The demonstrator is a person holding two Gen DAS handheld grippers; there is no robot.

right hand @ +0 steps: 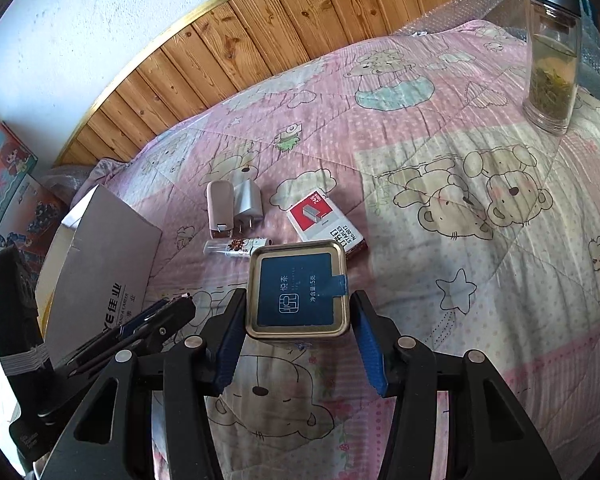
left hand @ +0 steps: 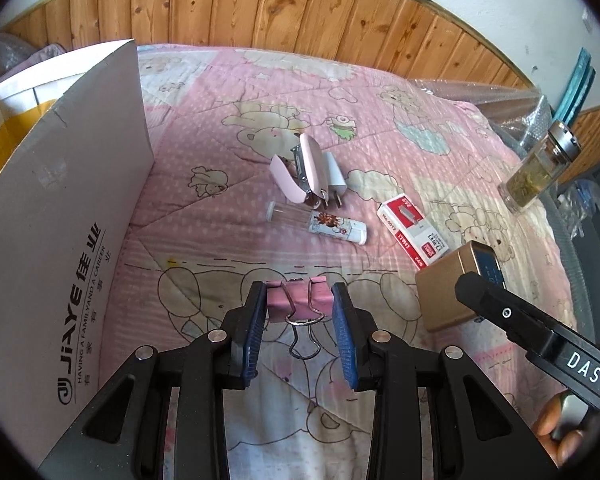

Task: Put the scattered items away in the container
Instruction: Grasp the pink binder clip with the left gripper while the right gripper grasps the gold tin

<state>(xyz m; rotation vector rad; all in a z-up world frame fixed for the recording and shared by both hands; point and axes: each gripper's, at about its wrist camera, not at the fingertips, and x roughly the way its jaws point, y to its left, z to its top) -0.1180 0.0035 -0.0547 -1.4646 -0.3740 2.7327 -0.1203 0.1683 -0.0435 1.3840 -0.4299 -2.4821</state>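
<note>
Container: a white cardboard box [left hand: 60, 200] stands open at the left of the bed quilt [left hand: 228, 128]; neither view shows its inside, so its contents cannot be told.
Left claw [left hand: 300, 312]: closed onto a pink binder clip [left hand: 298, 300], blue pads pressing both sides, wire handles pointing toward the camera, just beside the box wall.
Right claw [right hand: 298, 312]: holds a gold tin [right hand: 298, 292] with a blue label on its lid; the left pad touches the tin, the right pad sits against or just beside it.
Scattered items: a pink stapler [left hand: 300, 172] and a white plug adapter [left hand: 336, 176] lie touching; just in front of them a clear-capped tube [left hand: 320, 226]; to its right a red-and-white staple box [left hand: 412, 232].
Tea bottle [right hand: 552, 52]: glass with a metal cap, upright at the far right of the quilt, leaves inside in liquid.
Left wrist view only: the binder clip, the stapler's open underside, a hand [left hand: 560, 436] on the right claw's handle.
Right wrist view only: the tin's lid, colourful boxes [right hand: 4, 184] beyond the cardboard box.
</note>
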